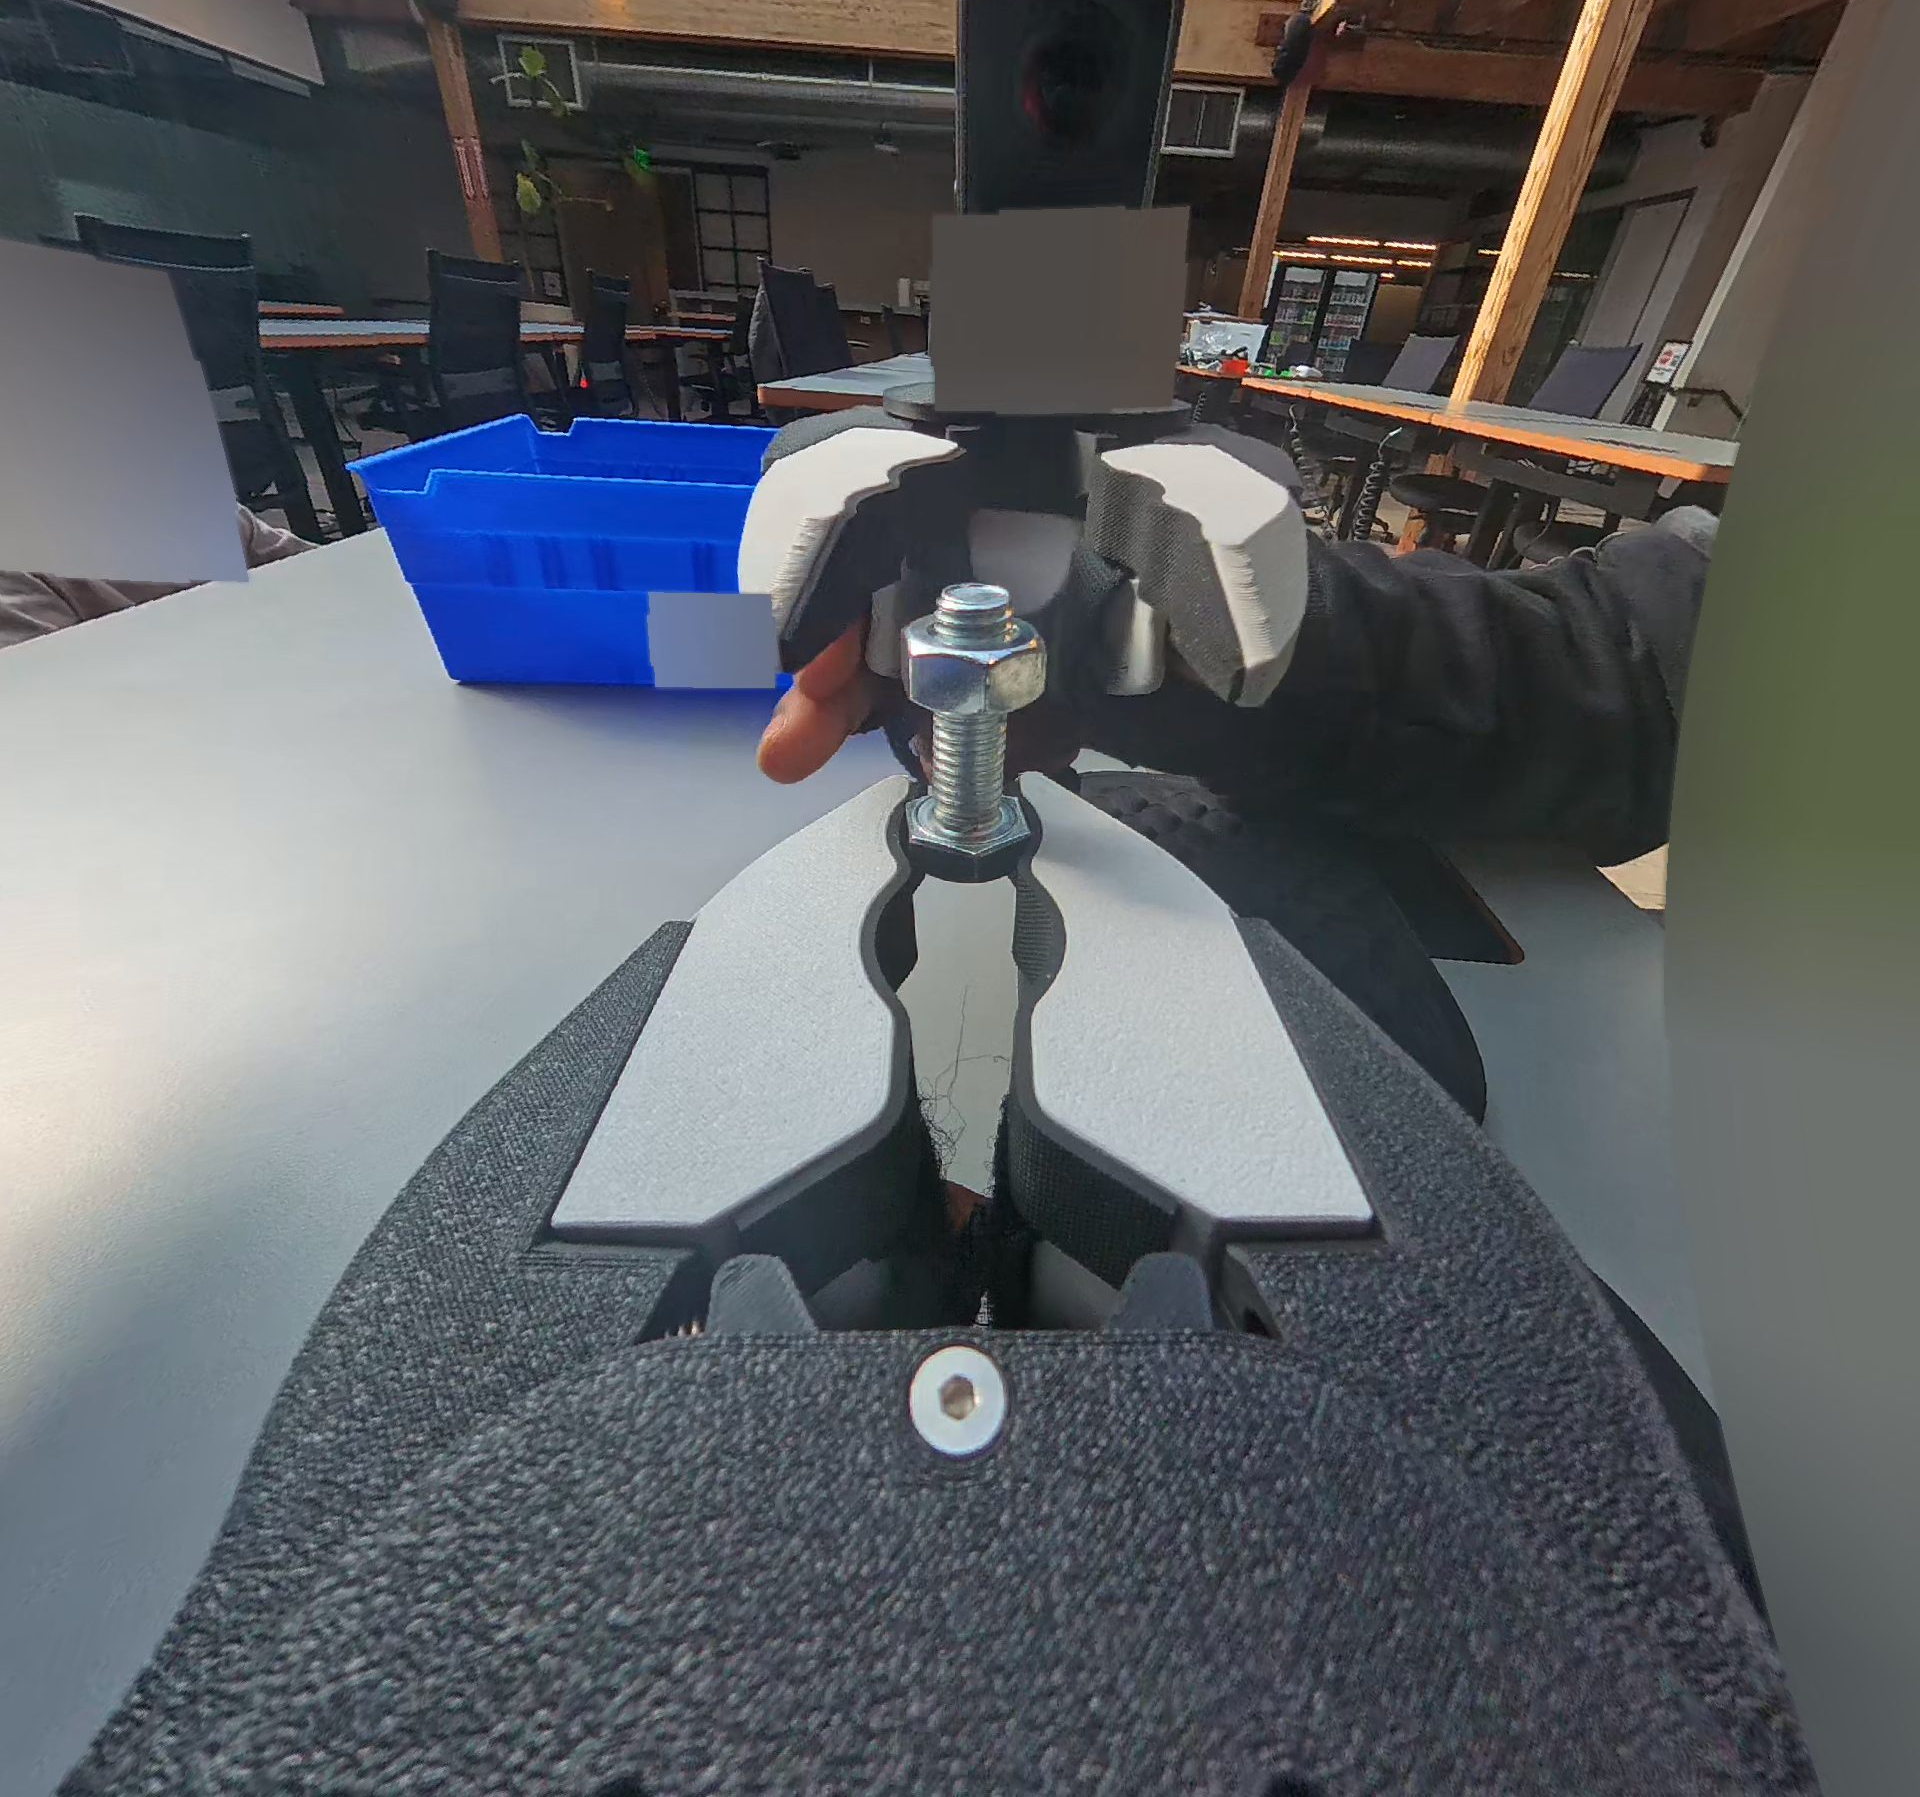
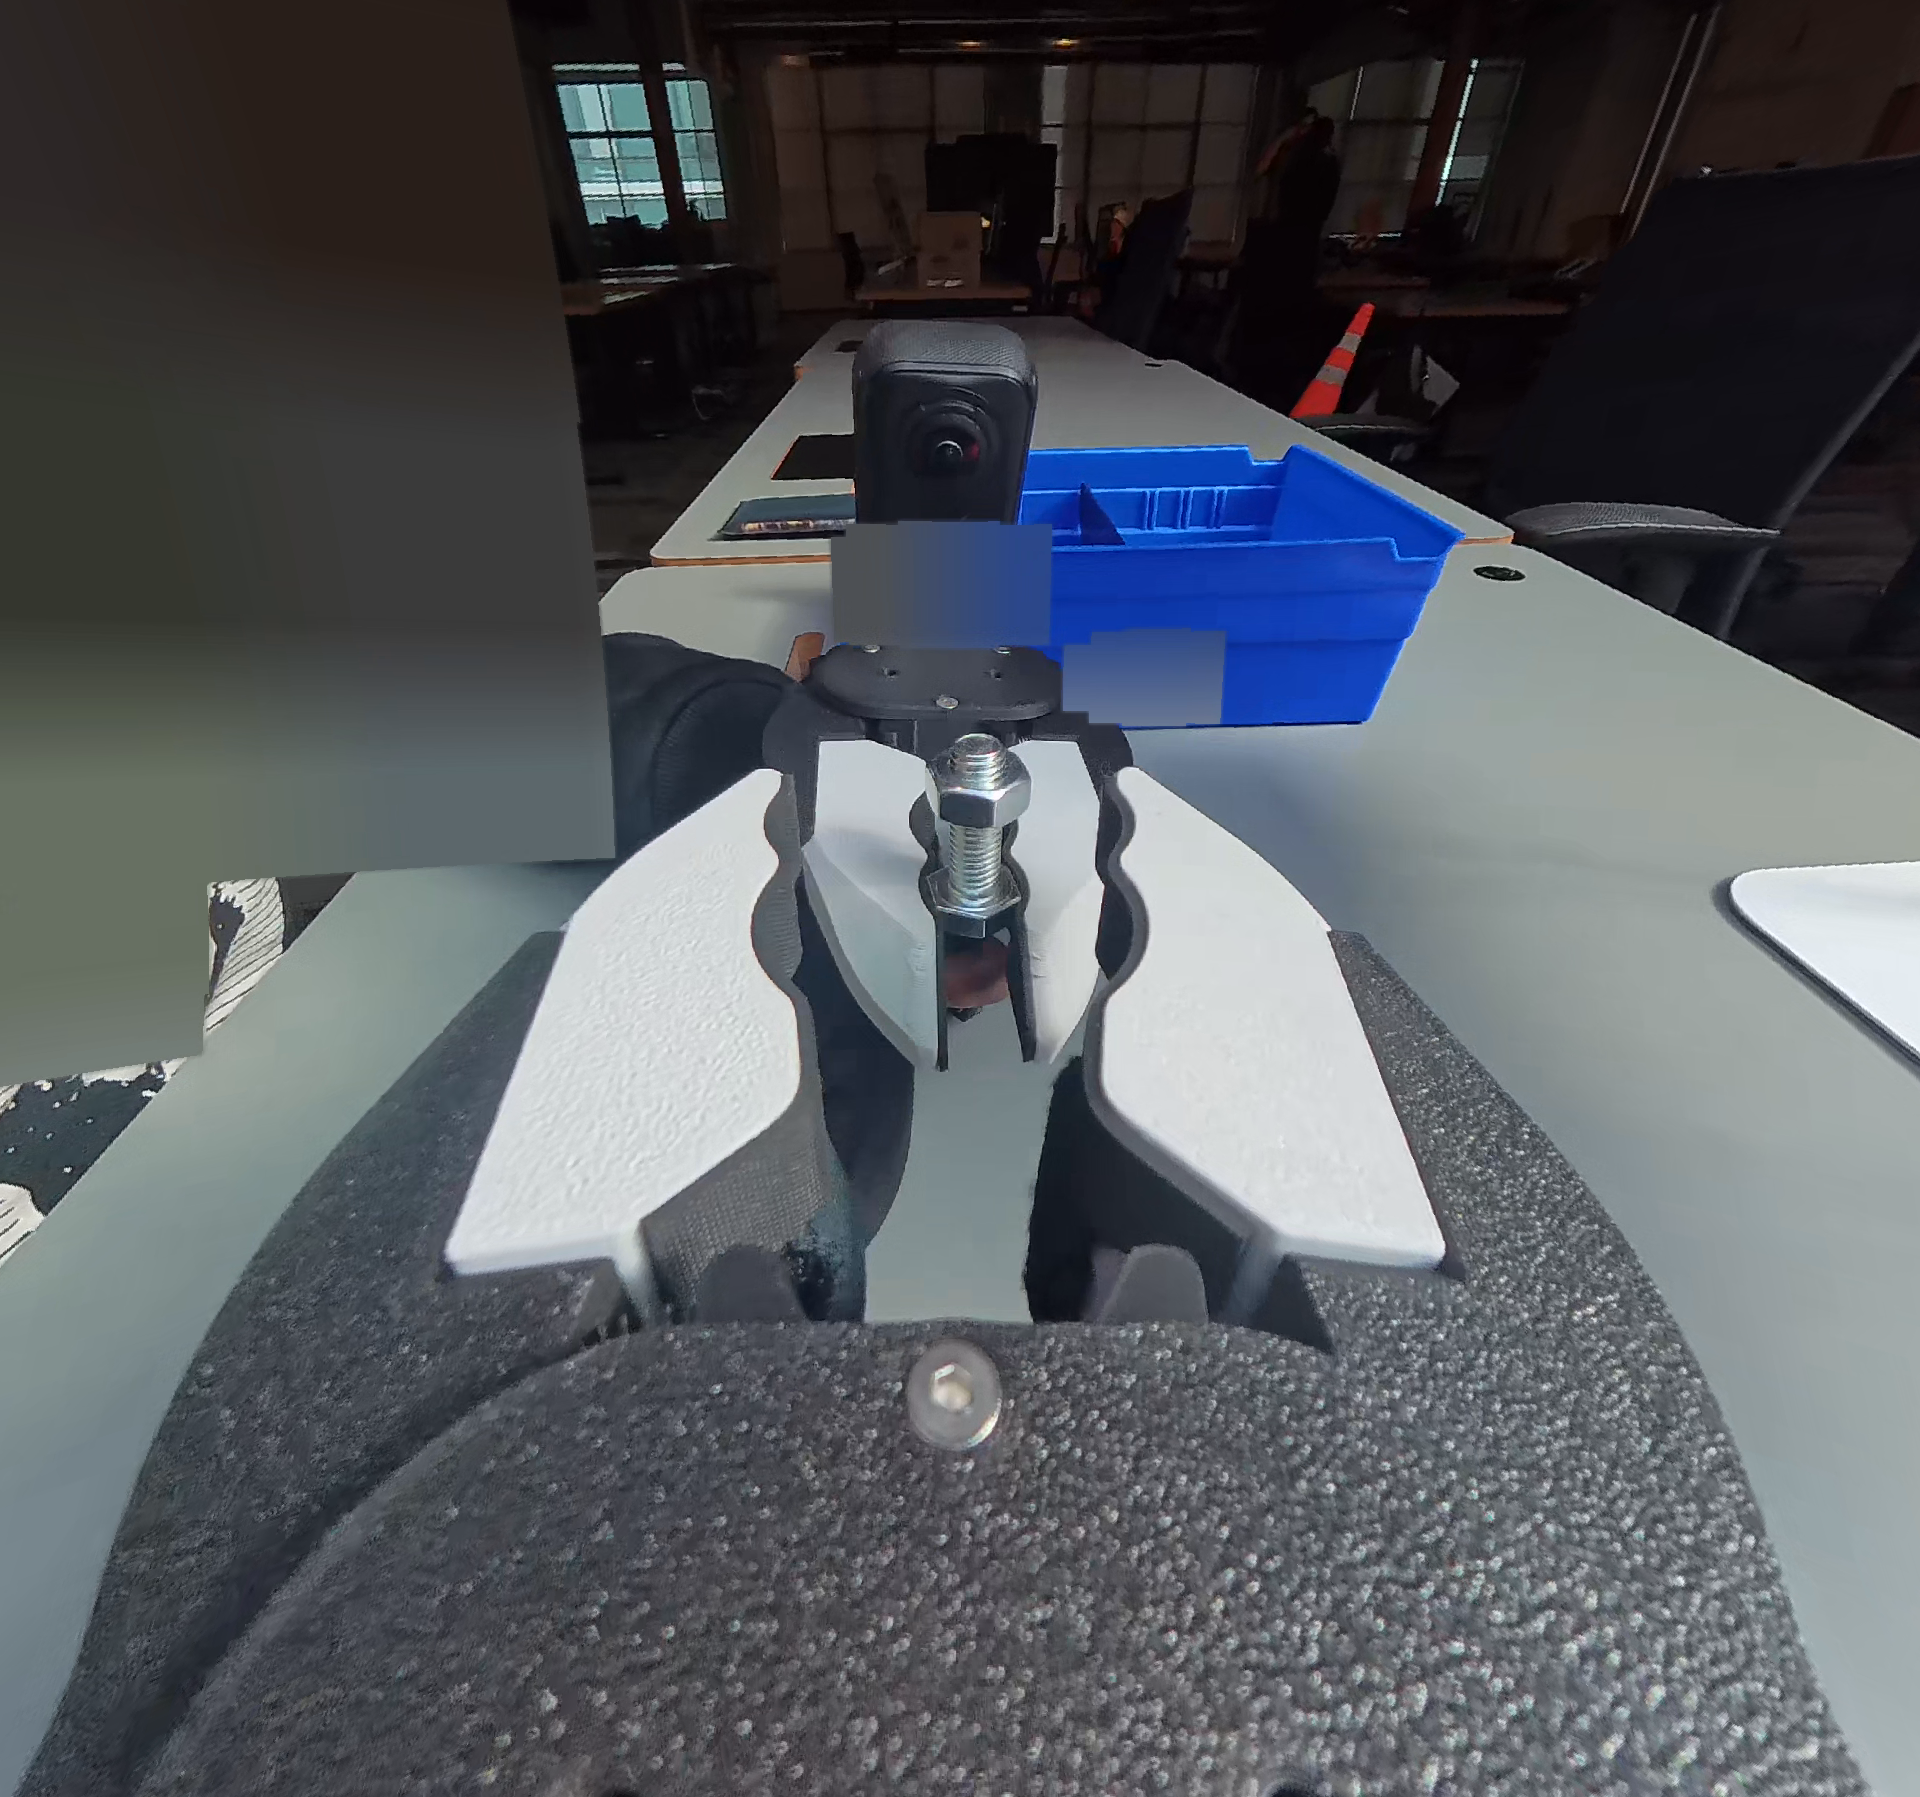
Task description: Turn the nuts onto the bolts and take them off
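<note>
A steel bolt [image 1: 964, 771] stands upright, threads up. My left gripper [image 1: 966, 828] is shut on the bolt's hex head and holds it above the grey table [image 1: 312, 916]. A steel hex nut [image 1: 974, 669] sits near the bolt's top, with a few threads showing above it. My right gripper [image 2: 951, 812] is open and empty. Its fingertips [image 2: 748, 843] flank the bolt [image 2: 975, 864] and nut [image 2: 977, 791] without touching them. In the left wrist view the right gripper [image 1: 1023, 667] faces me just behind the nut, held by a gloved hand [image 1: 1455, 667].
A blue plastic bin [image 1: 561, 552] stands on the table beyond the grippers; it also shows in the right wrist view [image 2: 1299, 604]. A white pad [image 2: 1849, 947] lies at the right edge. A dark mat [image 1: 1382, 885] lies under the right hand. Chairs and other tables stand farther off. The left gripper's tips are roughly 5 centimetres from the right gripper's.
</note>
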A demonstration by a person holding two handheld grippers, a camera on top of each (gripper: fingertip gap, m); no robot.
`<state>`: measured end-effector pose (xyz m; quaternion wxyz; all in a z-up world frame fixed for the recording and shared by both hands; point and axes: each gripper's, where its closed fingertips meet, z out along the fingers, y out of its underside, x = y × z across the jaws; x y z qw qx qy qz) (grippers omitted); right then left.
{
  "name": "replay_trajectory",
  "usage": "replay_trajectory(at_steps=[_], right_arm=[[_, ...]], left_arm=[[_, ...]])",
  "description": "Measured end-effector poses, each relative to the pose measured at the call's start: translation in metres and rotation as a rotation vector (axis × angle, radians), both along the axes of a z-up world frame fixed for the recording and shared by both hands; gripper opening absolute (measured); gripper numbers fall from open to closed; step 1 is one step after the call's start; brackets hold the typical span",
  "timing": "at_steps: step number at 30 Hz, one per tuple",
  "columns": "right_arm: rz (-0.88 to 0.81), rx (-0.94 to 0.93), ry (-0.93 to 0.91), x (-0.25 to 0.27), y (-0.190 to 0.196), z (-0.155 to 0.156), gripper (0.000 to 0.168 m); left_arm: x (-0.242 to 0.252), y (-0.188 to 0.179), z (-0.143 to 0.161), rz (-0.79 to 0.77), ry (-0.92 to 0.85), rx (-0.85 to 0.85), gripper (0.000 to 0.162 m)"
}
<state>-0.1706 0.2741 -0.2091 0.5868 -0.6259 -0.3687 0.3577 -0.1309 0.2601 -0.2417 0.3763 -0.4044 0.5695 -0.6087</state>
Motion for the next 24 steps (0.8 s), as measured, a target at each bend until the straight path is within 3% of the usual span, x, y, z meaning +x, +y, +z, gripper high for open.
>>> replay_trajectory(at_steps=[8, 24], right_arm=[[0.057, 0.006, -0.026, -0.018, 0.004, -0.001, 0.057], [0.009, 0.027, -0.012, -0.002, -0.004, 0.001, 0.037]], left_arm=[[0.0, 0.0, 0.0, -0.002, 0.001, -0.001, 0.014], [0.0, 0.001, 0.0, 0.0, 0.0, -0.002, 0.014]])
